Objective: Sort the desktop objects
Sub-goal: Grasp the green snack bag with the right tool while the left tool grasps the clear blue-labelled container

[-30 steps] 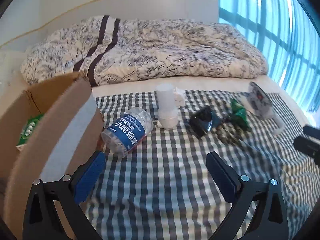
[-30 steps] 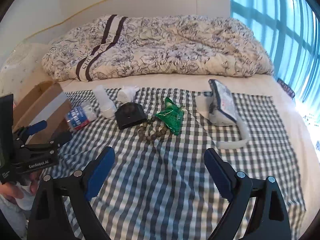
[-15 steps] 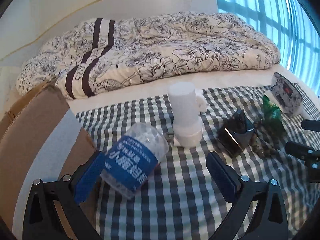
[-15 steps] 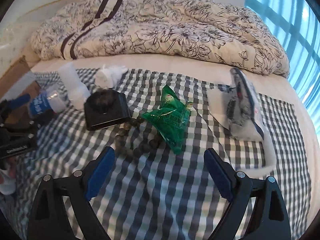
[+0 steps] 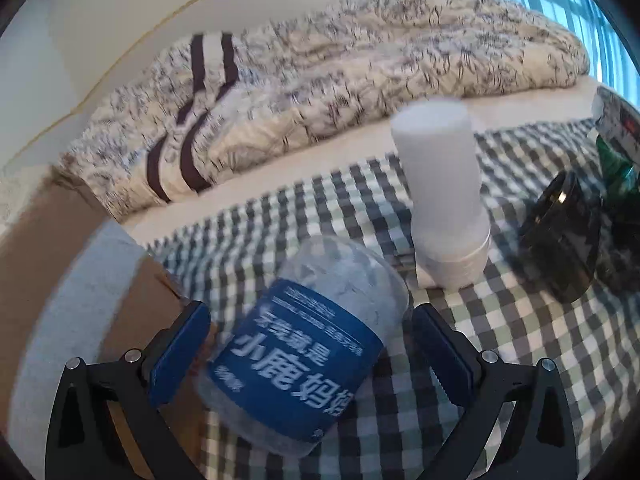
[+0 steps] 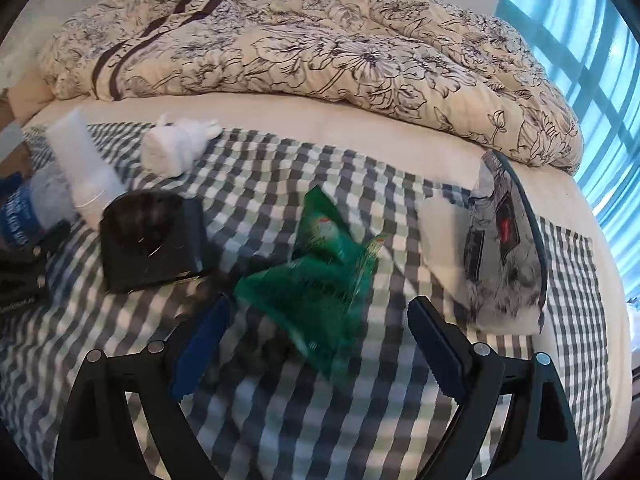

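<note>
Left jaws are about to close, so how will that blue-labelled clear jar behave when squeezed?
The jar lies on its side, so a nudge would probably roll it. Its clear plastic wall looks smooth, perhaps slippery. The pale contents look light.

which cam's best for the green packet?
Right wrist: the green packet lies whole and central between the open right gripper fingers, though blurred. Left wrist catches only a green sliver at the right edge, behind the black box.

Home bedroom: bed with floral duvet (image 6: 320,48), checked cloth (image 6: 280,400), window (image 6: 592,40).
</note>
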`<state>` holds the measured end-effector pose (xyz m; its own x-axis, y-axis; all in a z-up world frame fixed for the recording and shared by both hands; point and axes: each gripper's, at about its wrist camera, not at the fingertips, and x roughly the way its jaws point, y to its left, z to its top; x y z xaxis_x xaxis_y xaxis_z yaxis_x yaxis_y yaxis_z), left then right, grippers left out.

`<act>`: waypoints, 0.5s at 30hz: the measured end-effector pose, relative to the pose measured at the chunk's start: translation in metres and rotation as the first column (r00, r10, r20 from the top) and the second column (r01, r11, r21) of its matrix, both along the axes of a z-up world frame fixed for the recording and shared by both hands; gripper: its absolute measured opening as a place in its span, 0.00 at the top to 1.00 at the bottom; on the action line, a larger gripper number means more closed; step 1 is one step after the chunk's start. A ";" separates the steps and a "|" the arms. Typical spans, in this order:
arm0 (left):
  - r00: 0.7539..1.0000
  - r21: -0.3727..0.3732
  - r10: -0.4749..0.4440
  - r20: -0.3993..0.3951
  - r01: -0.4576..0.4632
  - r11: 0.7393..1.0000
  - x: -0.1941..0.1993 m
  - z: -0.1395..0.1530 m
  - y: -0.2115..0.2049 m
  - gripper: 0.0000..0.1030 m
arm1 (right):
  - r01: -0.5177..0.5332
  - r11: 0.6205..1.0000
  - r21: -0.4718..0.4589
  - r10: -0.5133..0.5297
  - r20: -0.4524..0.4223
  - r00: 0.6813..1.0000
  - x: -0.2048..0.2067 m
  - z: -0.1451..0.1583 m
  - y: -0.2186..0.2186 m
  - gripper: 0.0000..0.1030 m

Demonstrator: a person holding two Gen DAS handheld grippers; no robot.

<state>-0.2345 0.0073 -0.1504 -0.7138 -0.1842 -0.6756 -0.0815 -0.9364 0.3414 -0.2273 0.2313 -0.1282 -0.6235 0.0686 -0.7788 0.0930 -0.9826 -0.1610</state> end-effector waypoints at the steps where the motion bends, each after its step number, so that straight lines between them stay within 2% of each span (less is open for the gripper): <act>1: 1.000 -0.015 0.010 0.006 -0.010 1.000 -0.001 -0.002 0.001 0.00 | 0.010 1.000 0.001 -0.010 0.002 1.000 -0.002 0.000 0.001 0.14; 3: 1.000 -0.019 0.008 0.003 -0.008 1.000 -0.001 -0.003 0.003 0.03 | 0.011 1.000 -0.024 -0.011 0.016 1.000 -0.006 -0.001 0.003 0.27; 4: 1.000 0.001 0.007 0.011 -0.007 1.000 -0.002 -0.003 0.001 0.10 | 0.005 0.999 -0.034 -0.004 0.028 1.000 -0.007 -0.002 0.003 0.41; 5: 1.000 0.026 0.009 0.024 -0.010 1.000 -0.003 -0.002 -0.002 0.13 | 0.008 0.999 -0.032 -0.007 0.040 0.999 -0.007 -0.002 0.003 0.56; 7: 0.999 0.095 0.032 0.041 -0.036 0.995 -0.005 0.000 -0.012 0.25 | 0.013 1.000 -0.027 -0.012 0.036 0.999 -0.005 0.000 0.003 0.61; 10: 0.997 0.162 0.050 0.057 -0.059 0.985 -0.001 0.003 -0.020 0.30 | 0.012 0.998 -0.064 -0.012 0.002 1.000 0.005 0.011 0.008 0.67; 15: 0.998 0.201 0.047 0.040 -0.054 0.978 0.014 0.015 -0.013 0.37 | -0.010 0.995 -0.101 0.006 -0.034 0.999 0.028 0.042 0.012 0.68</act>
<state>-0.2210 -0.0052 -0.1351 -0.6823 -0.0766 -0.7271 -0.0406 -0.9890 0.1423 -0.1993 0.2433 -0.0861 -0.6493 -0.0142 -0.7604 0.0973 -0.9932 -0.0645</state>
